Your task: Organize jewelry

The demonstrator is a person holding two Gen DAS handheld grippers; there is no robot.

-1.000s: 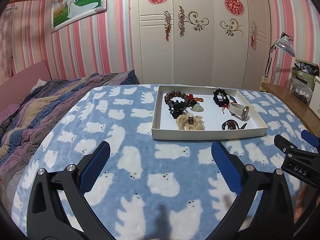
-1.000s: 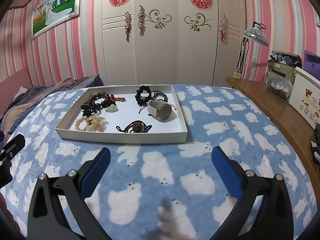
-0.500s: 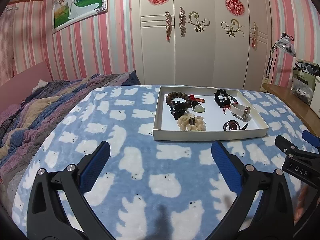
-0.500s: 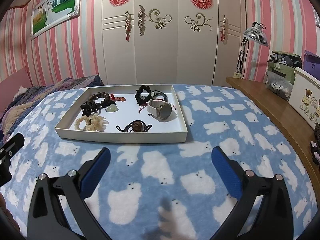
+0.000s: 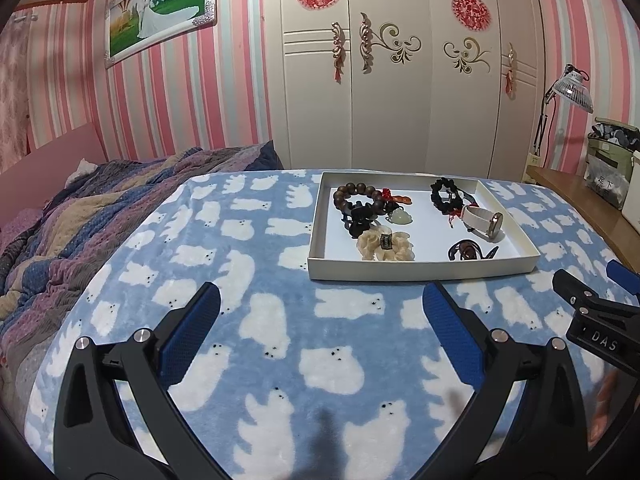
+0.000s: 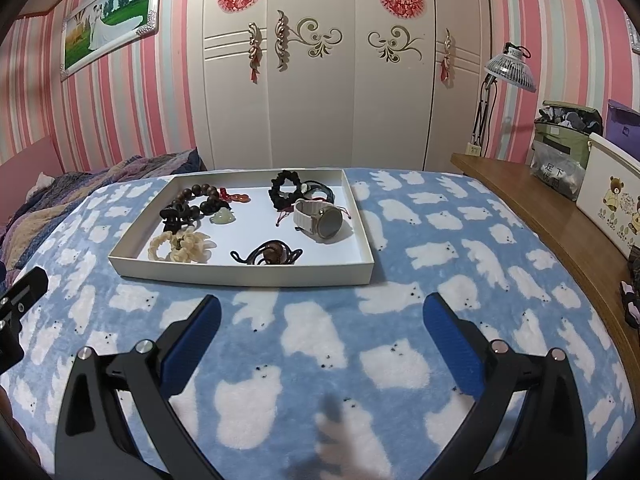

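**A:** Left wrist view first. What worries you?

**B:** The left gripper [image 5: 320,308] hangs over the polar-bear blanket [image 5: 260,320] with its jaws spread wide and nothing between them. Ahead of it and a little to its right sits the shallow white tray [image 5: 420,270] with all the jewelry. The wooden bead bracelet [image 5: 357,196], a dark claw clip [image 5: 359,222] and the pale jade pendant [image 5: 400,217] lie touching or overlapping. Closing on one could drag the others along.

**A:** And the near row?

**B:** The cream shell bracelet [image 5: 386,245] sits just behind the tray's front wall. A low approach could clip that wall, and on a soft blanket I'd expect the light tray to slide or tip.

**A:** Right wrist view?

**B:** The right gripper [image 6: 320,308] is also spread and empty, the tray ahead and slightly to its left. The white-strap watch [image 6: 320,220] is nearest its line, but a red cord trails beside it from the black braided bracelet [image 6: 285,189], so lifting the watch may snag it.

**A:** Anything else?

**B:** The brown corded pendant [image 6: 269,255] lies flat and thin; fingertips may pinch only a loop of cord and let it slip. The left gripper's tip shows at this view's left edge, so both reaching in together risks a bump.
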